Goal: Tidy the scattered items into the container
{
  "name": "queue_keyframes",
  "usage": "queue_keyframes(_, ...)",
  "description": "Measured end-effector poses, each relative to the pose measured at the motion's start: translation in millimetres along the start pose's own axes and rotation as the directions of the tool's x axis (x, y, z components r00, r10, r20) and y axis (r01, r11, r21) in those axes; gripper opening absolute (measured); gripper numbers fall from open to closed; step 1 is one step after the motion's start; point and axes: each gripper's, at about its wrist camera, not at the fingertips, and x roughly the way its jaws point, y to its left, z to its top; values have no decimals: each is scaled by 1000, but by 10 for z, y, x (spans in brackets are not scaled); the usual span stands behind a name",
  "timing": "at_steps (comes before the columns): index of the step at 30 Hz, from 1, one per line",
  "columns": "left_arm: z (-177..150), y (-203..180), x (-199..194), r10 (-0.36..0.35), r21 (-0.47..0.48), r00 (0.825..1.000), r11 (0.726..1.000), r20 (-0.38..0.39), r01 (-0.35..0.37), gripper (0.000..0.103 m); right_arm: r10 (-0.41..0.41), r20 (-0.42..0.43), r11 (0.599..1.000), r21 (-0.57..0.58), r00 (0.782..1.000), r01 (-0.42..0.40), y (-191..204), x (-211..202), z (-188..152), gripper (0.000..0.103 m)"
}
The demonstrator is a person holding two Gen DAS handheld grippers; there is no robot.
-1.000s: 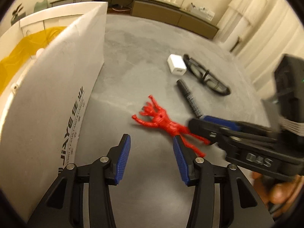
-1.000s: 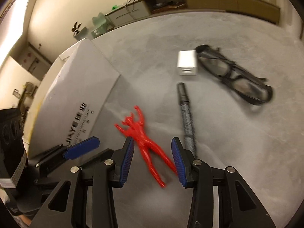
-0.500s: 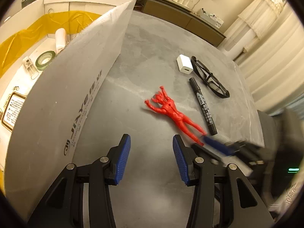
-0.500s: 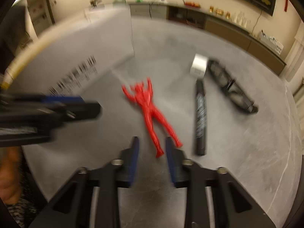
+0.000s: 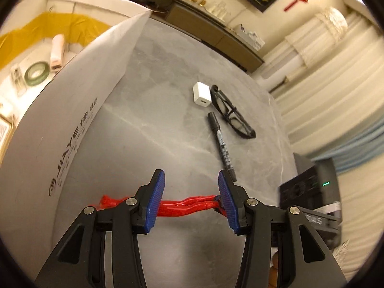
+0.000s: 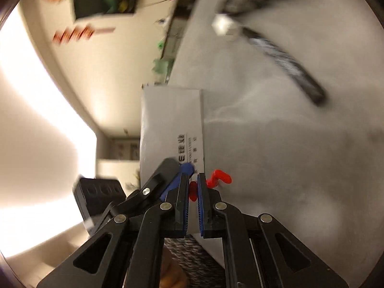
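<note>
A red toy figure (image 5: 187, 205) stretches sideways just beyond my left gripper's fingers. My right gripper (image 6: 193, 176) is shut on one end of it, and a red limb (image 6: 219, 177) sticks out past the pads. In the left wrist view the right gripper (image 5: 217, 198) comes in from the right, partly hidden behind my finger. My left gripper (image 5: 190, 175) is open and its pads touch nothing. The white box (image 5: 72, 110) stands at the left with its flap raised. A black marker (image 5: 222, 141), a white charger (image 5: 201, 93) and black glasses (image 5: 231, 116) lie on the grey table.
Inside the box lie a green tape roll (image 5: 36, 72) and a pale tube (image 5: 57, 52) on a yellow liner. The right wrist view is rolled and blurred, with the box wall (image 6: 168, 124) straight ahead. A low cabinet (image 5: 216, 33) runs along the far wall.
My right gripper has shut on the red figure and brought it from mid-table to just beyond my left fingers, rolling strongly. The left gripper has tilted a little and stays open.
</note>
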Motion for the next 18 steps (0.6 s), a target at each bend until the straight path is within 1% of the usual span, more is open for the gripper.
queue_keyframes(2,-7,11,-67,-8,-8,999,1000,32,9,49,30,28,995,96,999,-33,-177,-28,29,7)
queue_keyframes(4,-32,7,-148,-31,1,998,1000,55,31,49,51,53,988,144,997,-58,-252,-36,38,7)
queue_keyframes(7,-127,-38,-195,-87,44,995,995,39,85,49,80,93,972,213,992,-98,-349,-49,52,7)
queue_keyframes(9,-244,-38,-175,-92,59,996,994,14,91,49,93,115,963,243,989,-119,-335,-50,60,7)
queue_keyframes(12,-356,-40,-77,-52,83,998,995,-23,54,49,101,123,943,304,987,-134,-442,-1,52,7)
queue_keyframes(14,-317,-65,16,-29,91,999,995,-20,31,49,90,122,933,336,988,-127,-484,-36,29,8)
queue_keyframes(15,-264,-93,78,-8,106,1000,994,-14,9,49,85,121,929,350,989,-122,-493,-61,12,8)
queue_keyframes(16,-207,-124,157,23,123,1000,992,-12,-21,49,78,118,927,358,990,-115,-470,-107,-21,12)
queue_keyframes(17,-165,-144,228,53,135,998,990,-17,-50,49,65,113,927,361,991,-102,-447,-141,-45,12)
queue_keyframes(18,-124,-163,317,83,146,996,986,-29,-78,49,36,103,933,352,994,-70,-426,-141,-48,14)
